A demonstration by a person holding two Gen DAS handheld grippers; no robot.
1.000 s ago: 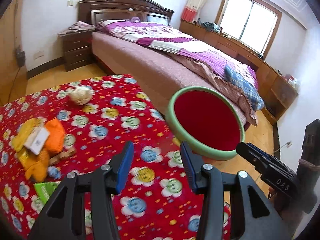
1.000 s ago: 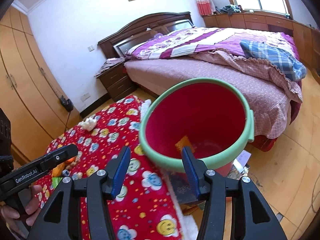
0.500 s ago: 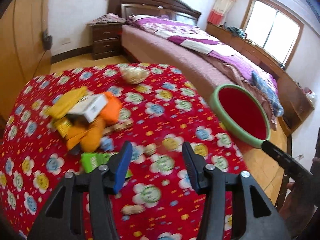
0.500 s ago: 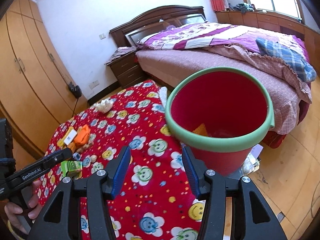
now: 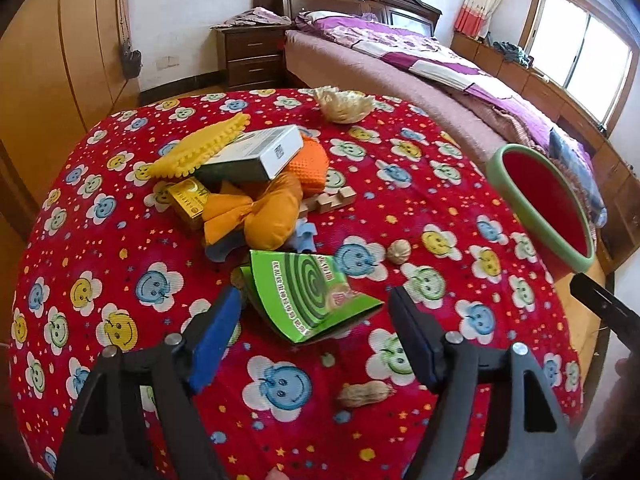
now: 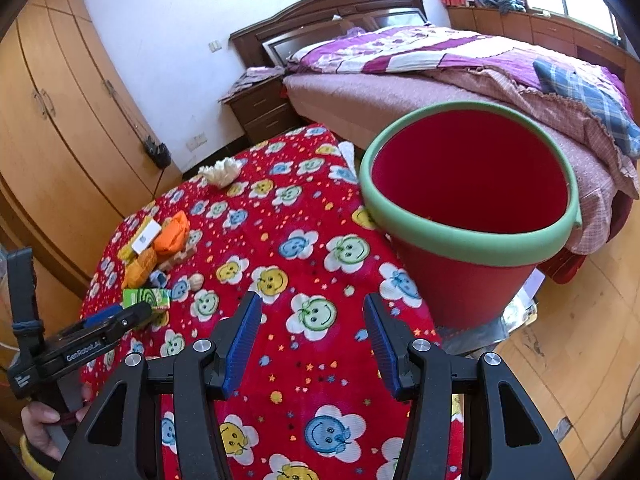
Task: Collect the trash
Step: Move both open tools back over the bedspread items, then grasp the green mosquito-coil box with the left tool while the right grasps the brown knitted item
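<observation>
A flat green box with a spiral print (image 5: pixel 308 292) lies on the red flowered tablecloth (image 5: pixel 120 280); it also shows in the right wrist view (image 6: pixel 146 299). My left gripper (image 5: pixel 316 320) is open, its fingers either side of the box's near end, not touching. A pile of orange and yellow cloths with a white box (image 5: pixel 252 160) lies behind it. A peanut (image 5: pixel 364 394) and a walnut (image 5: pixel 399 251) lie nearby. The red bucket with a green rim (image 6: pixel 472 216) stands beside the table's right edge. My right gripper (image 6: pixel 312 340) is open and empty over the cloth, left of the bucket.
A crumpled white tissue (image 5: pixel 344 106) lies at the table's far edge. A bed (image 5: pixel 420 72) with purple covers stands behind, a nightstand (image 5: pixel 252 56) to its left, wardrobes (image 6: pixel 60 120) on the left wall. Wooden floor (image 6: pixel 580 360) lies right of the bucket.
My left gripper has swung left from the bucket and down over the table, ending at the green box. My right gripper has drawn back a little from the bucket.
</observation>
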